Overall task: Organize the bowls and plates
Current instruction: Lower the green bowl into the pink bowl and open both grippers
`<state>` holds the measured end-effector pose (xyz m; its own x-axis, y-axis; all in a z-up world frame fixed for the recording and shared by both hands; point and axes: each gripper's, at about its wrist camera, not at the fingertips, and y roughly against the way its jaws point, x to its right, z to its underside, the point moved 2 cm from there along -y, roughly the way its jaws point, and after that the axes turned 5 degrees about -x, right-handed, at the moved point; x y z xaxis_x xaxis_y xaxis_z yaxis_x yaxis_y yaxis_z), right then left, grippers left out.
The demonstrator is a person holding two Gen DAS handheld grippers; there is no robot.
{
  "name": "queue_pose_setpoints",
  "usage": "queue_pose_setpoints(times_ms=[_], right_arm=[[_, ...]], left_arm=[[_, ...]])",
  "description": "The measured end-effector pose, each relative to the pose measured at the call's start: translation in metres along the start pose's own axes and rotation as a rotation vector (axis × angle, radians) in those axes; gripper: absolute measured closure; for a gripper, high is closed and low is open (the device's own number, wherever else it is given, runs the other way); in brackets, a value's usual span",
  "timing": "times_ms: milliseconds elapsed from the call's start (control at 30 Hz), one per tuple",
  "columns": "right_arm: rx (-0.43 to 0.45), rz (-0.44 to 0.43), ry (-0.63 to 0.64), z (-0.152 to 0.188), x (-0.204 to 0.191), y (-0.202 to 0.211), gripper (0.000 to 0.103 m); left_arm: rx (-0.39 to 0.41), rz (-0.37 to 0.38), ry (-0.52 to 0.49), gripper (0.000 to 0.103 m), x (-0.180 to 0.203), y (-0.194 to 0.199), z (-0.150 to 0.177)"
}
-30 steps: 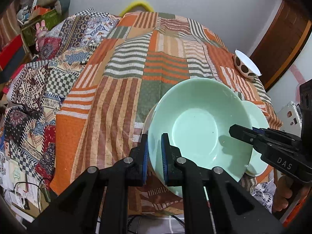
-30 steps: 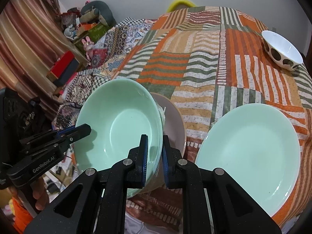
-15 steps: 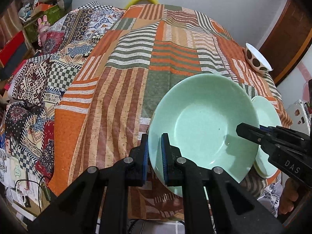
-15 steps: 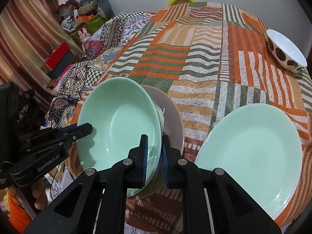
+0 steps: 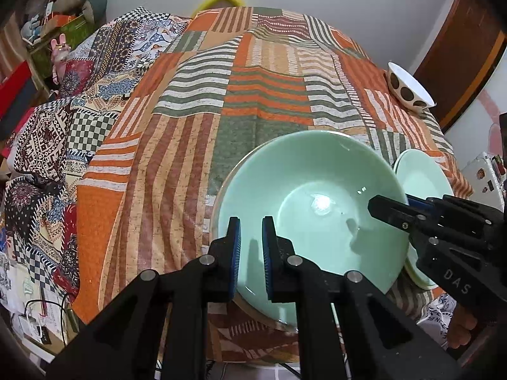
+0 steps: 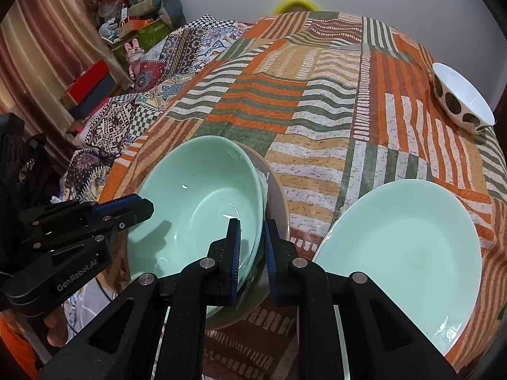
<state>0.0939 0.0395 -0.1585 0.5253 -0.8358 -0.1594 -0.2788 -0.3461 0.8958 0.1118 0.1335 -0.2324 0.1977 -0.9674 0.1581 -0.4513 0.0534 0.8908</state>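
Two grippers, one bowl: both pinch opposite sides of the rim of the green bowl [image 5: 312, 209], which sits in the beige plate at the near edge of the striped cloth [image 5: 259, 95].

Left wrist view
- Left gripper [image 5: 251, 255]: pads pressed together on the bowl's near rim, wall between them.
- Right gripper [image 5: 385, 207]: reaches in from the right and nips the far-right rim.
- Green plate [image 5: 421, 177]: just behind the bowl on the right, partly hidden.
- Spotted bowl [image 5: 407, 88]: well apart, at the cloth's far right.

Right wrist view
- Right gripper [image 6: 252, 253]: pads astride the bowl's right rim, very nearly closed; I judge the grip light.
- Beige plate [image 6: 279, 196]: under the green bowl, its lip showing to the right.
- Left gripper [image 6: 144, 207]: clamped on the bowl's left rim.
- Green plate [image 6: 402, 247]: beside the stack, near but apart.

Doing it well
- Seating: probably check that the bowl rests centred and level in the beige plate before letting go.
- Release: spread both pairs of pads evenly, then lift straight away so neither drags the rim.
- Risk: the stack is close to the table edge; a sideways tug could tip it off.
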Motion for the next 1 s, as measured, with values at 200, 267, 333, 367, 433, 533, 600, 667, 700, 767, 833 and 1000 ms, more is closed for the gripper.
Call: queue_pose_setpoints(times_ms=[200, 267, 333, 367, 433, 533, 600, 667, 700, 767, 833, 1000], right_arm=[[-0.01, -0.068, -0.003, 0.001, 0.002, 0.006, 0.071], [0.011, -0.077, 0.002, 0.003, 0.001, 0.013, 0.064], [0.037, -0.04, 0.009, 0.005, 0.002, 0.02, 0.049], [0.059, -0.022, 0.01, 0.006, 0.005, 0.025, 0.046], [0.079, -0.016, 0.005, 0.006, 0.011, 0.033, 0.043], [0.106, -0.014, -0.023, 0.005, 0.026, 0.047, 0.043], [0.133, 0.003, -0.043, 0.004, 0.04, 0.059, 0.043], [0.16, 0.019, -0.067, 0.003, 0.056, 0.072, 0.043], [0.174, 0.03, -0.08, 0.003, 0.065, 0.079, 0.043], [0.197, 0.05, -0.098, 0.001, 0.084, 0.091, 0.04], [0.231, 0.089, -0.123, -0.001, 0.105, 0.105, 0.037], [0.284, 0.161, -0.192, -0.005, 0.154, 0.13, 0.037]], left_arm=[[0.026, -0.004, -0.003, 0.092, 0.002, 0.017, -0.004], [0.041, -0.004, -0.015, 0.09, 0.007, 0.025, -0.006], [0.063, -0.002, -0.026, 0.086, 0.013, 0.034, -0.009], [0.072, -0.002, -0.031, 0.082, 0.016, 0.038, -0.011], [0.099, 0.0, -0.042, 0.073, 0.024, 0.048, -0.016], [0.137, 0.008, -0.056, 0.063, 0.036, 0.061, -0.023], [0.165, 0.009, -0.073, 0.059, 0.047, 0.07, -0.03], [0.202, 0.001, -0.097, 0.05, 0.062, 0.079, -0.039], [0.214, 0.0, -0.104, 0.047, 0.067, 0.081, -0.042], [0.242, 0.0, -0.117, 0.036, 0.08, 0.087, -0.052], [0.259, 0.007, -0.118, 0.029, 0.09, 0.09, -0.06], [0.29, 0.021, -0.138, 0.019, 0.122, 0.086, -0.091]])
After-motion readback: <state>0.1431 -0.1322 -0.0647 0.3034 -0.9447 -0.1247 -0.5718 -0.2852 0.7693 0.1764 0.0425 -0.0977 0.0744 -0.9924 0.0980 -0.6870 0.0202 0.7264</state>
